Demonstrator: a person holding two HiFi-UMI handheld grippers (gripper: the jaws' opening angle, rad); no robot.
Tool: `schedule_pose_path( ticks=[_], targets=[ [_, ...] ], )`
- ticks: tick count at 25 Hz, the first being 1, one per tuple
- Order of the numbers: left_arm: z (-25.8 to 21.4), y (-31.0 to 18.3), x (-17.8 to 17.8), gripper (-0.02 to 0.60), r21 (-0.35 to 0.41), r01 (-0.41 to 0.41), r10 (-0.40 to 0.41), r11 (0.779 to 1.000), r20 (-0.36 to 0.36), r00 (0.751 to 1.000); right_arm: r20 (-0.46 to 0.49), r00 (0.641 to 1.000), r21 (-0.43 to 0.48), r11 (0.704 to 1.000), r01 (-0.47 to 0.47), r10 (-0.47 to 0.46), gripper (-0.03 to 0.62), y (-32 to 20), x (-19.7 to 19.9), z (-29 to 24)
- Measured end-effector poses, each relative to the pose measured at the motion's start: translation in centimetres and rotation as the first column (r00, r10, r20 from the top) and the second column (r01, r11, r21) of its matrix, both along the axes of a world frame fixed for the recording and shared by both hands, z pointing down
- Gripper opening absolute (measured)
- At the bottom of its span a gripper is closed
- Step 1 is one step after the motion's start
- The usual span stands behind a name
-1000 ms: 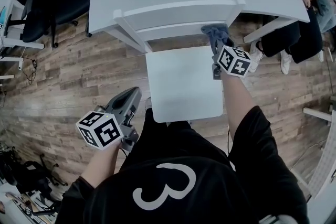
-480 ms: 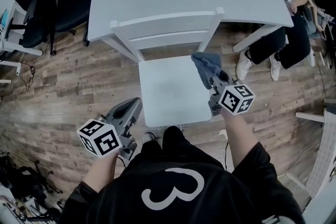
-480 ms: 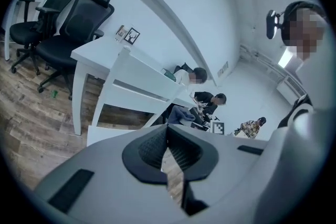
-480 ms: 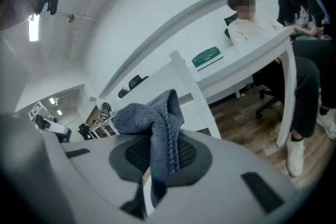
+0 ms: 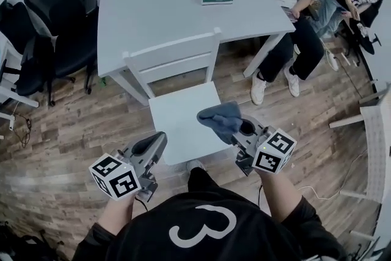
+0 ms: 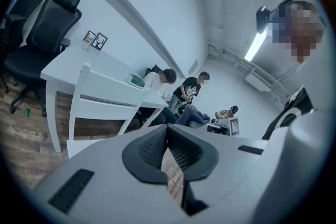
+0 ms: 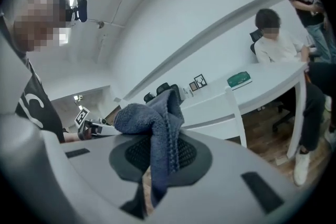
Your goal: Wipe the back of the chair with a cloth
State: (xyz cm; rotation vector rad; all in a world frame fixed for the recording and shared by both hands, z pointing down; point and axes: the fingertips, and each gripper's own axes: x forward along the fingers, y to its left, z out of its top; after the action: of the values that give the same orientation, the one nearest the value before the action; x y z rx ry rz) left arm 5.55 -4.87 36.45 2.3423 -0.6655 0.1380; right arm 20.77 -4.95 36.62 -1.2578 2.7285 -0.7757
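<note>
The right gripper (image 5: 239, 129) has its jaws closed on the cloth (image 5: 219, 117). A fold of the blue-grey fabric is pinched between the pads and the rest bunches above the jaw tips, so a soft wad faces forward as the wiping surface. The cloth hangs over the front right part of the chair seat (image 5: 177, 125), well apart from the chair back (image 5: 171, 57). It touches no part of the chair.

The left gripper (image 5: 154, 145) has its jaws drawn together with nothing between them; only a thin slit of floor shows below the pads. It hovers near the seat's front left corner, low and to the side. This placement appears to keep it out of the working arm's path.

The chair back stands at the far edge of the seat, close against the white table (image 5: 153, 3). Judged from this layout, no wiping contact exists at present. The next stroke requires the right gripper to reach forward across the seat and press the wad against the top rail.
</note>
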Motion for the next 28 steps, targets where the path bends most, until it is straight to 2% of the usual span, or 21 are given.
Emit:
schedule_pose_path(
  ticks=[6, 10, 12, 19, 24, 28],
  targets=[
    [-6.5, 5.5, -4.5, 0.014, 0.088, -0.008, 0.017, 0.996, -0.101, 0.995, -0.030, 0.999, 0.112, 0.993, 0.029, -0.026, 0.048, 6.8, -5.6, -7.6],
    [-9.5, 10.1, -7.8, 0.014, 0.205, -0.024, 0.031, 0.978, -0.030, 0.999, -0.057, 0.998, 0.173, 0.985, 0.024, -0.015, 0.048, 11.0, -9.1, -10.6],
    [-10.5, 12.3, -9.1, 0.014, 0.240, -0.034, 0.042, 0.970, -0.028, 0.999, -0.040, 0.999, 0.192, 0.981, 0.003, 0.005, 0.048, 13.0, -10.5, -11.7],
    [-11.4, 17.8, -12.0, 0.014, 0.285, -0.044, 0.060, 0.958, -0.050, 0.997, 0.004, 0.999, 0.221, 0.974, -0.045, 0.046, 0.048, 18.2, -14.1, -13.5],
    [-11.7, 20.0, -12.6, 0.014, 0.293, -0.048, 0.069, 0.955, -0.063, 0.996, 0.096, 0.993, 0.205, 0.975, -0.089, 0.071, 0.047, 20.1, -14.2, -13.6],
    [-11.9, 20.9, -12.8, 0.014, 0.298, -0.047, 0.073, 0.953, -0.075, 0.994, 0.085, 0.993, 0.202, 0.974, -0.099, 0.083, 0.046, 21.1, -14.5, -13.3]
  ],
)
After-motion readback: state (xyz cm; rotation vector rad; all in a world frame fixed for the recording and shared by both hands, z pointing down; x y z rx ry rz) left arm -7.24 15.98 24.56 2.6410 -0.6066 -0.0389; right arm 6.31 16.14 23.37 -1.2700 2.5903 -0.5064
